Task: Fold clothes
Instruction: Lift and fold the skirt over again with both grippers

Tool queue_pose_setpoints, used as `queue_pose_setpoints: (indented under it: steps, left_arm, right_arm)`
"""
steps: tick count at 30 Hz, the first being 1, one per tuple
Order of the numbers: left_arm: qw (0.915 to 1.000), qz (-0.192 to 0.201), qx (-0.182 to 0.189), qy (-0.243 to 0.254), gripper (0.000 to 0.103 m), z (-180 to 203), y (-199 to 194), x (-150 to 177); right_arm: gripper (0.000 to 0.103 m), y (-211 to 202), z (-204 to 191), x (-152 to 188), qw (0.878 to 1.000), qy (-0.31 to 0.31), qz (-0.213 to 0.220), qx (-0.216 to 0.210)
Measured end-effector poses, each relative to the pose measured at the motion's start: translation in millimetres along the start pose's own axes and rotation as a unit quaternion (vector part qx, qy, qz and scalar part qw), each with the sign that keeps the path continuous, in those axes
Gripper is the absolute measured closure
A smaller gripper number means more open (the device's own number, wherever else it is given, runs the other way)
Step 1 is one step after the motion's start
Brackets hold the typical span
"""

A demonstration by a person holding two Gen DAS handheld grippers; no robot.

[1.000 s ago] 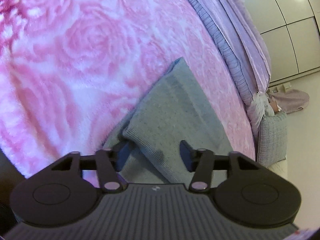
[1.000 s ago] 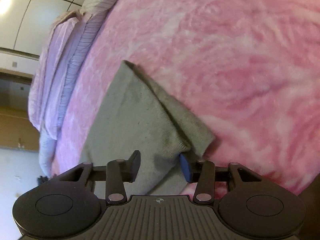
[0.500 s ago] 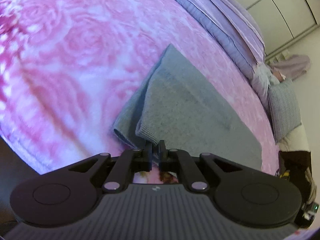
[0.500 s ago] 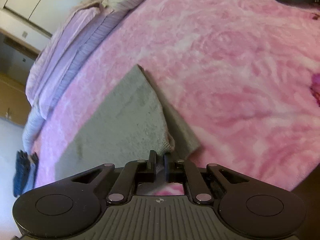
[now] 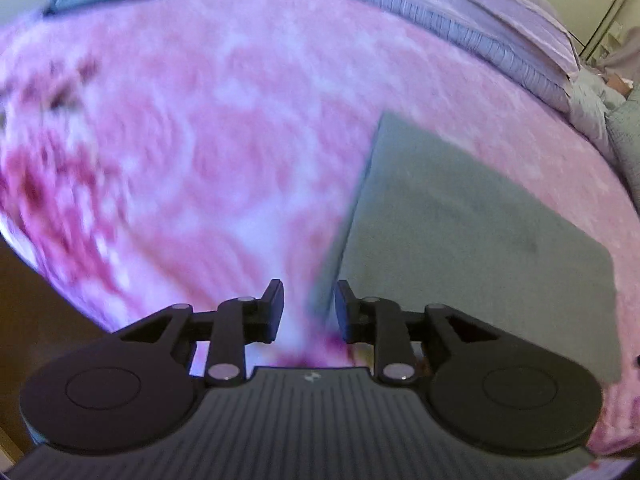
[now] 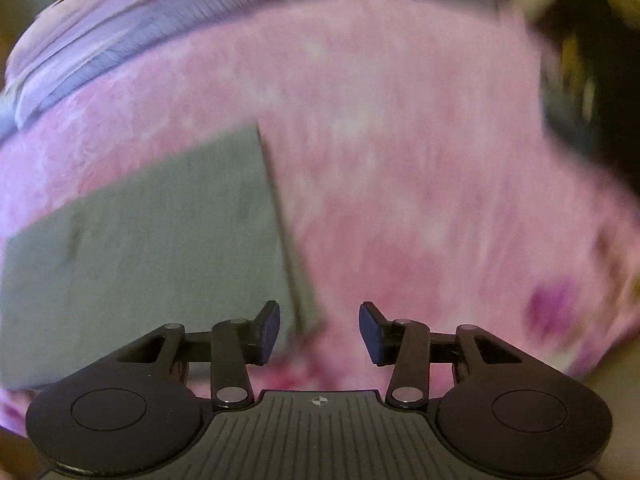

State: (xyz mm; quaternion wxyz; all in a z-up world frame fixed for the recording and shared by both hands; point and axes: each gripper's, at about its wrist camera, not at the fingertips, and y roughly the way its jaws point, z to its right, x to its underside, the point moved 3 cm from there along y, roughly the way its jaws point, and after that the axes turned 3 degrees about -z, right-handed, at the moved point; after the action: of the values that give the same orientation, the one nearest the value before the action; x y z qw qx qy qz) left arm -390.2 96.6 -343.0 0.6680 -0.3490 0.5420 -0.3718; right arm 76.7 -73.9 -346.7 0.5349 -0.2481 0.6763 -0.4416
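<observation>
Left gripper [image 5: 309, 306] low in the frame, just been opening, nothing pinched. Right gripper [image 6: 319, 332] spread wider, also just been opening, nothing in it. Grey folded cloth [image 5: 472, 236] flat on the pink blanket [image 5: 224, 152], right of centre. Purple bedding [image 5: 460, 12] far back, upper right.

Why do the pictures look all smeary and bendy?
Left wrist view: the pink blanket is streaked with motion blur, the grey garment sharper. Right wrist view: blanket and garment both smear; only the claw stays crisp. Both fisheye views bend the bed's edges round.
</observation>
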Motion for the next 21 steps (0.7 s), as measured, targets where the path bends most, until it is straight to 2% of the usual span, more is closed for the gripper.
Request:
queue_pose_setpoints:
  steps: [2, 4, 6, 9, 12, 14, 15, 16, 17, 18, 20, 21]
  left_arm:
    - [0.9986, 0.014, 0.026, 0.045, 0.081, 28, 4, -18]
    - [0.9926, 0.03, 0.07, 0.095, 0.081, 67, 18, -31]
    - [0.982, 0.035, 0.111, 0.149, 0.081, 112, 38, -41]
    - [0.9642, 0.034, 0.147, 0.218, 0.081, 170, 72, -47]
    - [0.9524, 0.034, 0.15, 0.263, 0.081, 201, 104, -49]
    - [0.9451, 0.041, 0.134, 0.295, 0.072, 204, 119, -46]
    - [0.9419, 0.05, 0.134, 0.304, 0.068, 199, 122, -47]
    - [0.9424, 0.058, 0.13, 0.303, 0.069, 191, 124, -49]
    - [0.9471, 0.063, 0.116, 0.293, 0.071, 180, 128, -57]
    - [0.9523, 0.068, 0.101, 0.28, 0.079, 167, 129, -63]
    - [0.962, 0.07, 0.081, 0.251, 0.082, 132, 136, -75]
    - [0.9652, 0.067, 0.074, 0.242, 0.081, 114, 137, -79]
  right_arm:
    - [0.062, 5, -25, -14, 0.997, -0.048, 0.043, -0.034]
    - [0.062, 23, -60, -26, 0.989, -0.098, 0.064, -0.088]
    - [0.062, 43, -95, -36, 0.979, -0.152, 0.079, -0.111]
    - [0.062, 72, -138, -45, 0.96, -0.226, 0.106, -0.123]
    - [0.062, 106, -156, -49, 0.948, -0.272, 0.094, -0.136]
    - [0.062, 131, -148, -50, 0.945, -0.293, 0.076, -0.122]
    - [0.058, 135, -137, -53, 0.944, -0.289, 0.082, -0.133]
    - [0.052, 137, -124, -55, 0.947, -0.28, 0.086, -0.135]
    - [0.05, 138, -111, -58, 0.95, -0.269, 0.086, -0.132]
    - [0.05, 140, -95, -61, 0.955, -0.255, 0.087, -0.125]
    - [0.049, 145, -60, -64, 0.966, -0.222, 0.076, -0.104]
    - [0.04, 146, -37, -65, 0.974, -0.183, 0.064, -0.12]
